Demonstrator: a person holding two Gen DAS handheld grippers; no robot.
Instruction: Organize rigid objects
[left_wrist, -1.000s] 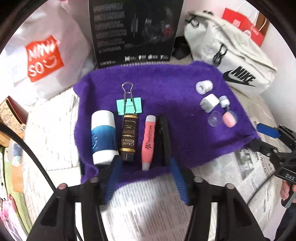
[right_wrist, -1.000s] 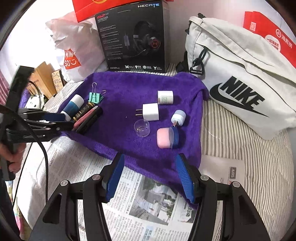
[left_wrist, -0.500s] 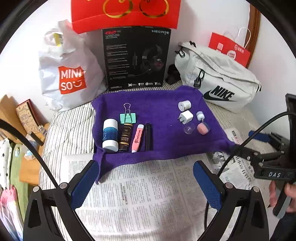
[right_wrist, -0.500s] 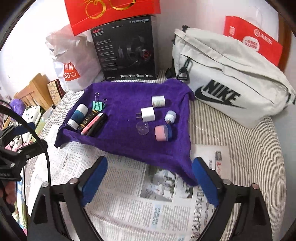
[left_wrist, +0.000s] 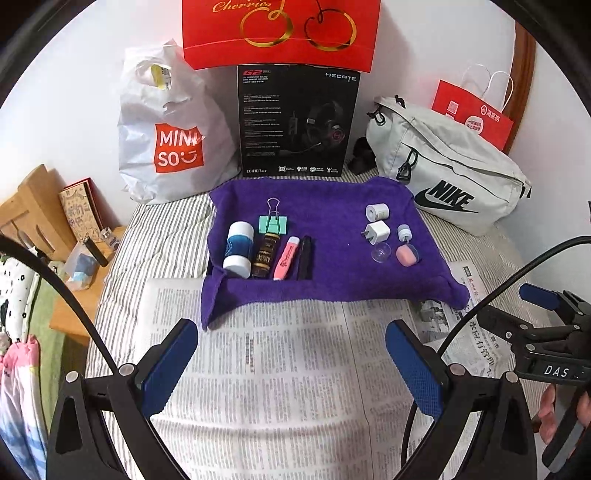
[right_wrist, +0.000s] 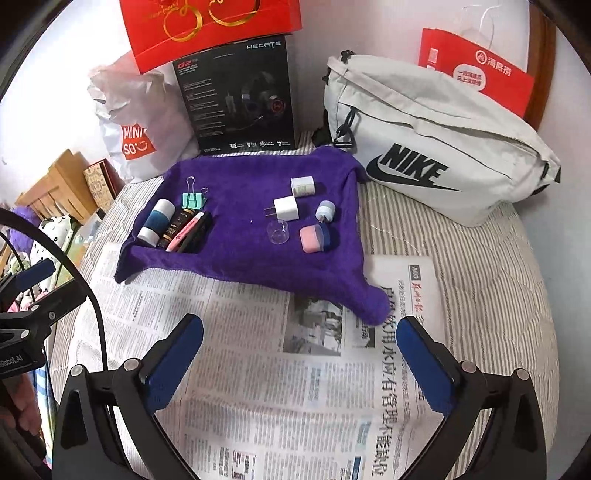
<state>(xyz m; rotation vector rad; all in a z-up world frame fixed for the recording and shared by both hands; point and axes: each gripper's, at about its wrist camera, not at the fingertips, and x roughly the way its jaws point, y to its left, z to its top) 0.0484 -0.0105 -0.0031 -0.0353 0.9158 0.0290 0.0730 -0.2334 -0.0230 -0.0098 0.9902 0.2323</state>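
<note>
Left wrist view, lower frame: my left gripper (left_wrist: 291, 363) and right gripper (right_wrist: 301, 363) stand released, and I judge the clear cap (left_wrist: 381, 252) light, slippery and fragile, best pinched across its rim

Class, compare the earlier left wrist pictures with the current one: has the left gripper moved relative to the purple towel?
Yes. The left gripper has pulled back from the purple towel, its open jaws now over the newspaper instead of at the towel's near edge.
</note>
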